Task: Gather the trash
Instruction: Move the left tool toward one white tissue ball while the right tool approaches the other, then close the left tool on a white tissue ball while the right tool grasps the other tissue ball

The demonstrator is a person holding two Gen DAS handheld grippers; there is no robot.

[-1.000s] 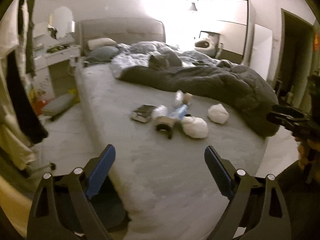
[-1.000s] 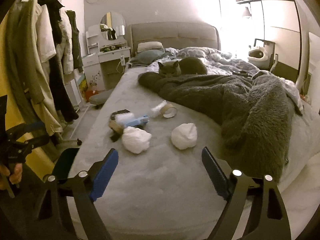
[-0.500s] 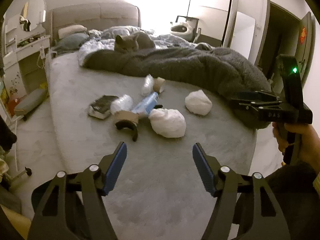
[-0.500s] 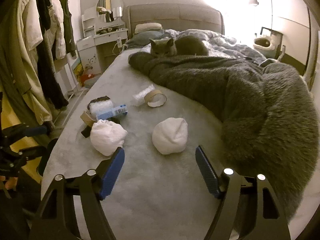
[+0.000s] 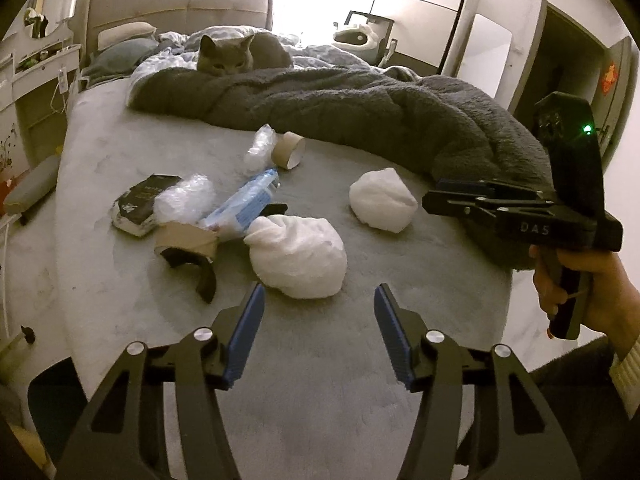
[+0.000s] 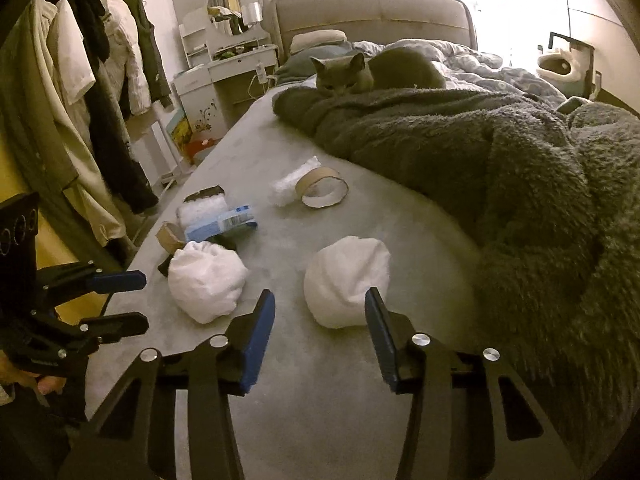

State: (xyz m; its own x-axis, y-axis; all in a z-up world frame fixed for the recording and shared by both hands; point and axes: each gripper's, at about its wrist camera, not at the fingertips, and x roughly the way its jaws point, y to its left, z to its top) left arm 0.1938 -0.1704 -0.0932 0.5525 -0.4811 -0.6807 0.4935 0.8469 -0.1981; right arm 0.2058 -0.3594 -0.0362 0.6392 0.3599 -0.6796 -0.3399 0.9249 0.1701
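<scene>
A: Where is the trash?

B: On the grey bed (image 5: 168,320), near its foot. Two white crumpled wads lie there: the nearer wad (image 5: 298,258) just ahead of the left gripper (image 5: 318,330), and the farther wad (image 6: 346,280) just ahead of the right gripper (image 6: 320,336).

A: And the jaws?

B: Both pairs have just been closing, yet they stand apart with nothing clamped. In the right wrist view the blue pad (image 6: 378,330) overlaps the edge of the farther wad; whether it touches, I cannot tell. The left jaws hang over bare bedcover, short of the nearer wad.

A: What else lies there?

B: Left of the nearer wad there is a blue-and-white wrapper (image 5: 248,200), a lump of clear bubble wrap (image 5: 186,200), a dark packet (image 5: 142,204), a flattened cardboard tube (image 5: 186,238) and a black curved piece (image 5: 196,266), all touching or nearly so. Farther back a cardboard tape ring (image 6: 322,192) lies beside a crumpled clear bag (image 6: 288,184).

A: Anything beyond?

B: A dark fleece blanket (image 6: 500,168) covers the bed's right side, and a grey cat (image 6: 360,72) rests at its far end, facing the cameras. A hand (image 5: 588,292) holds the right gripper's handle.
</scene>
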